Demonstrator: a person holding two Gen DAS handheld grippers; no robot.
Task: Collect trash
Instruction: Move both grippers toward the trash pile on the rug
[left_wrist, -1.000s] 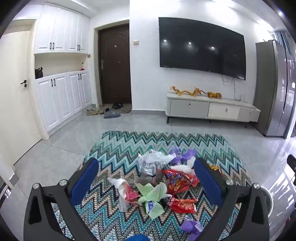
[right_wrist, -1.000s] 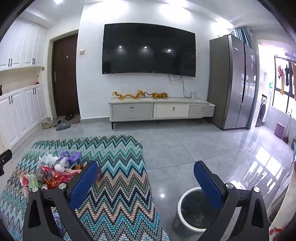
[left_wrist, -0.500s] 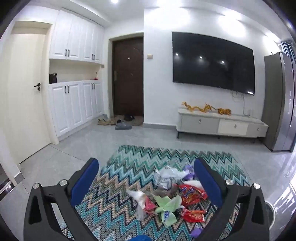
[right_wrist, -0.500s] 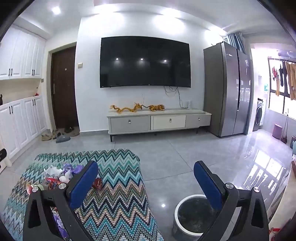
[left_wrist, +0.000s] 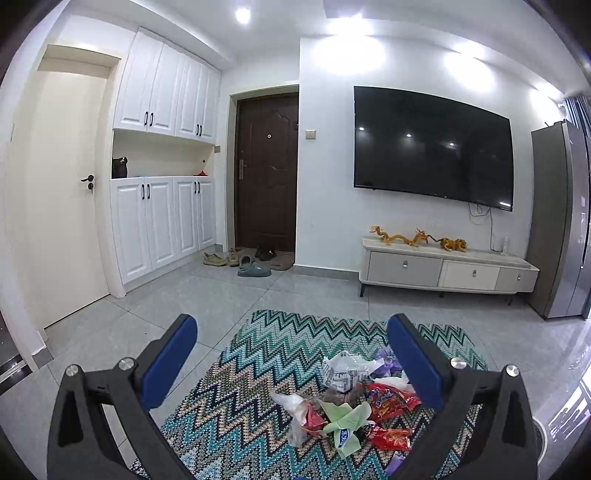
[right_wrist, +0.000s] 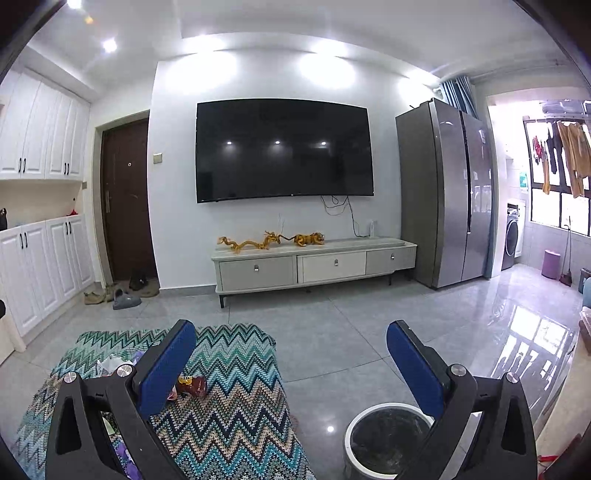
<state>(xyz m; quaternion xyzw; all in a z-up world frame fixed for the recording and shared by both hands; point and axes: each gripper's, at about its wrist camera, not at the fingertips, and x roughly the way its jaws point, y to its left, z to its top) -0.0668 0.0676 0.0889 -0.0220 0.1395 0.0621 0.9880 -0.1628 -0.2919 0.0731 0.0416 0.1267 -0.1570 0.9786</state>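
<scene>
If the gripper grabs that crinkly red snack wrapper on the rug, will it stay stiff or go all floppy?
Probably floppy: the red snack wrapper already lies crumpled and flattened in the trash pile on the zigzag rug. It looks empty, so likely very light. Its shiny film may be slippery between the pads, so a pinch on a fold seems safer.

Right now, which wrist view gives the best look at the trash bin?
The right wrist view. The trash bin stands on the grey floor beside the rug, its white rim and dark liner visible, partly covered by the right gripper. The left wrist view shows only a sliver of white rim at its right edge.
</scene>
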